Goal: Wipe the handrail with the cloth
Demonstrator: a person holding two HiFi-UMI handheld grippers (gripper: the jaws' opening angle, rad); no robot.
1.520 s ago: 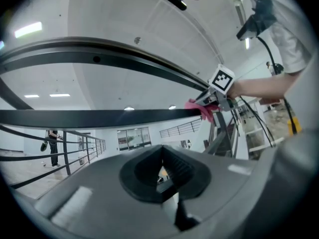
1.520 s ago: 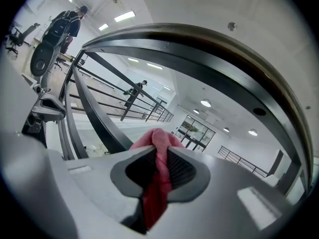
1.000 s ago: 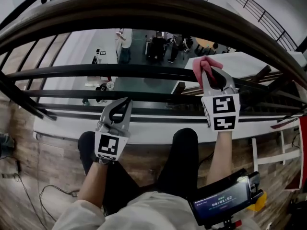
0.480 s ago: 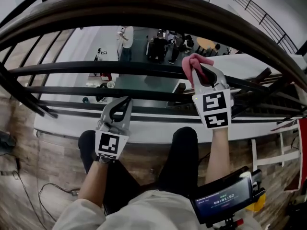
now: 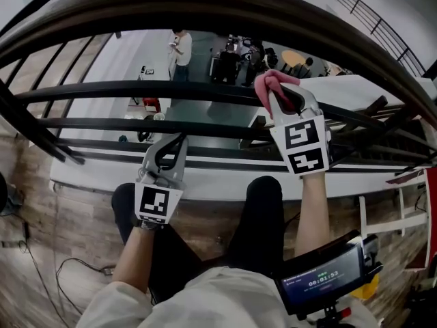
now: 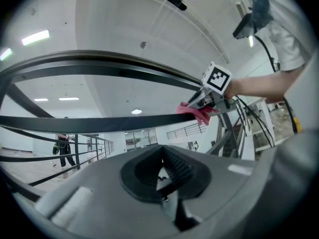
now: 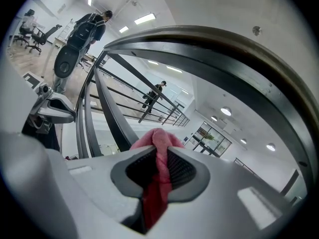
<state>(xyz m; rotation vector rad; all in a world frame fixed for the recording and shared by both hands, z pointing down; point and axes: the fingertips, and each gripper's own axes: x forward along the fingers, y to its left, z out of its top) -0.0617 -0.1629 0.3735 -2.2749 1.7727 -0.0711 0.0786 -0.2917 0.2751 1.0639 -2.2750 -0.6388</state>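
The dark wooden handrail (image 5: pixel 225 5) arcs across the top of the head view, with black bars (image 5: pixel 136 91) below it. My right gripper (image 5: pixel 278 96) is shut on a pink cloth (image 5: pixel 270 82) and holds it up at the level of the top black bar, below the handrail. In the right gripper view the cloth (image 7: pixel 158 148) bulges out between the jaws, with the handrail (image 7: pixel 239 49) curving overhead. My left gripper (image 5: pixel 180 141) sits lower left by the lowest bars, shut on nothing. The left gripper view shows the right gripper (image 6: pixel 208 99) and the cloth (image 6: pixel 195 112).
Through the bars I see a lower floor with people and desks (image 5: pixel 225 57). A white ledge (image 5: pixel 205 183) runs under the railing. The person's dark legs (image 5: pixel 263 217) stand on wood flooring with cables (image 5: pixel 75 272). A screen device (image 5: pixel 328 279) hangs at the waist.
My right gripper has carried the pink cloth leftward and a little upward along the railing. The left gripper has stayed where it was.
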